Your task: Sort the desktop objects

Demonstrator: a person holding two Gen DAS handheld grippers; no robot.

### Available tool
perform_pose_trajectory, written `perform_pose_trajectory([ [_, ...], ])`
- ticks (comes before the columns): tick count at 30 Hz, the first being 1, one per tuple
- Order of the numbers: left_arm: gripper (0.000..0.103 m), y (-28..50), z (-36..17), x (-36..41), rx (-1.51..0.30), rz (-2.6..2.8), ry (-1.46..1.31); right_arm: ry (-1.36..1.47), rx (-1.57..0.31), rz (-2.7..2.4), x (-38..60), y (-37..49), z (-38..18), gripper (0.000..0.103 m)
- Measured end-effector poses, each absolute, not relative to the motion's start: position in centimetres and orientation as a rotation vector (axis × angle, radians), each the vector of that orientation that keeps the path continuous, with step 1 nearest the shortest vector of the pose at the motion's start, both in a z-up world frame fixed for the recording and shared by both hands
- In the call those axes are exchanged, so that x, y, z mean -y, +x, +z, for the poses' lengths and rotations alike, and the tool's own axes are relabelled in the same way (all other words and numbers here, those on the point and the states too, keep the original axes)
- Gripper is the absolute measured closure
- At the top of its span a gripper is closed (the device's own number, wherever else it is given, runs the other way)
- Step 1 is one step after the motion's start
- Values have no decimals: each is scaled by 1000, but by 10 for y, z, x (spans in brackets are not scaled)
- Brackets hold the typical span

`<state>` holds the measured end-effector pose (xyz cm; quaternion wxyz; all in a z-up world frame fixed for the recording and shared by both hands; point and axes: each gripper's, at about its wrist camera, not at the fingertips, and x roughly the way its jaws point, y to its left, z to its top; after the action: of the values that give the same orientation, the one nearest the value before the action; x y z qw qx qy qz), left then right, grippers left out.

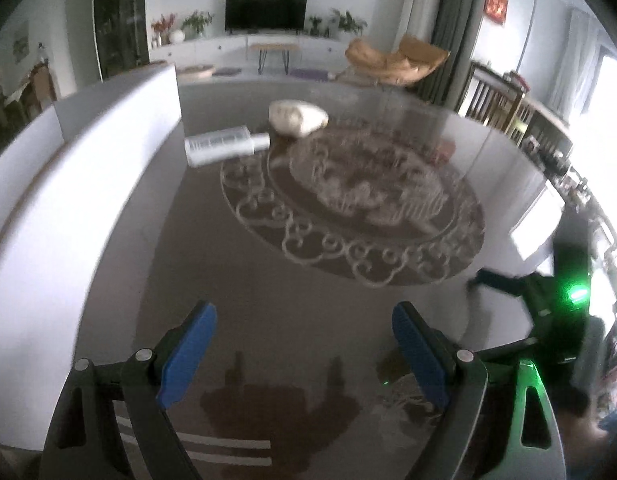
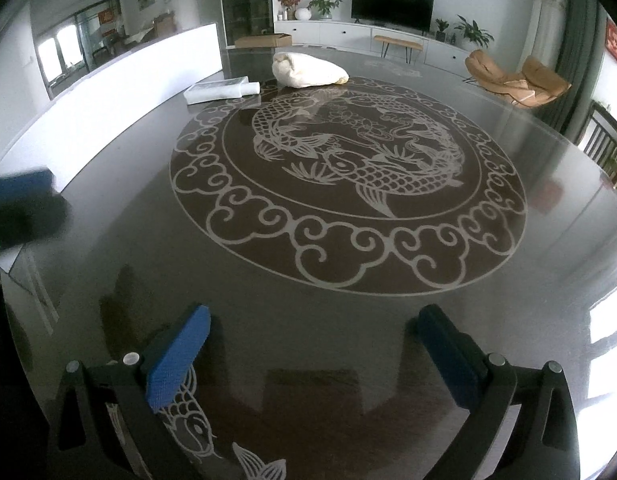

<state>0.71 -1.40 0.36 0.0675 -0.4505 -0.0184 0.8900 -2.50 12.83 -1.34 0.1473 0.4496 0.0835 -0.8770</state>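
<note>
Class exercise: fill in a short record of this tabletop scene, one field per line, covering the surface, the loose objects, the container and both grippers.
surface: dark glass table with a white fish medallion
object 1: clear bottle with a white cap, lying on its side at the far edge
object 2: cream cloth bundle, just right of the bottle
container: long white bin along the left side
left gripper: open, holding nothing, above the table
right gripper: open, holding nothing, above the table

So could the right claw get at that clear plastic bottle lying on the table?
Probably yes: the right claw is open, and bare glass tabletop lies between it and the clear plastic bottle, though far across.
</note>
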Motion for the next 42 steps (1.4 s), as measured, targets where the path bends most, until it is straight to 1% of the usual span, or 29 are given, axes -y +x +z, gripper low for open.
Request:
perform_pose_trajectory([
  [7, 13, 2, -35, 19, -9, 2676, -1476, 1293, -240, -2523, -128, -25, -13, 0],
  [11, 13, 3, -40, 22, -41, 2703, -1491, 1293, -240, -2523, -128, -25, -13, 0],
  [14, 11, 5, -41, 25, -45, 2727, -1477, 1293, -240, -2523, -129, -25, -13, 0],
  [16, 6, 5, -42, 28, -41, 2739, -1480, 1293, -240, -2523, -128, -25, -13, 0],
  [17, 0, 4, -43, 29, -34, 2746, -1484, 1293, -240, -2523, -128, -25, -13, 0],
  [22, 0, 6, -44, 41, 2, 2792, -1463, 1293, -241, -2515, -128, -27, -13, 0],
  [25, 0, 6, -44, 42, 11, 2805, -1461, 1337, -243, -2468, -130, -47, -9, 0],
  [29, 0, 3, -44, 42, 15, 2811, -1459, 1259, -54, -2567, -147, -103, 21, 0],
  [33, 0, 1, -45, 41, 17, 2812, -1459, 1241, 32, -2608, -141, -175, 38, 0],
  [36, 0, 1, -45, 41, 18, 2813, -1458, 1334, 272, -2550, -125, -242, 37, 0],
  [38, 0, 1, -45, 41, 17, 2812, -1459, 1399, 395, -2509, -114, -274, 31, 0],
  [42, 0, -1, -45, 41, 18, 2810, -1459, 1530, 491, -2506, -84, -322, 9, 0],
])
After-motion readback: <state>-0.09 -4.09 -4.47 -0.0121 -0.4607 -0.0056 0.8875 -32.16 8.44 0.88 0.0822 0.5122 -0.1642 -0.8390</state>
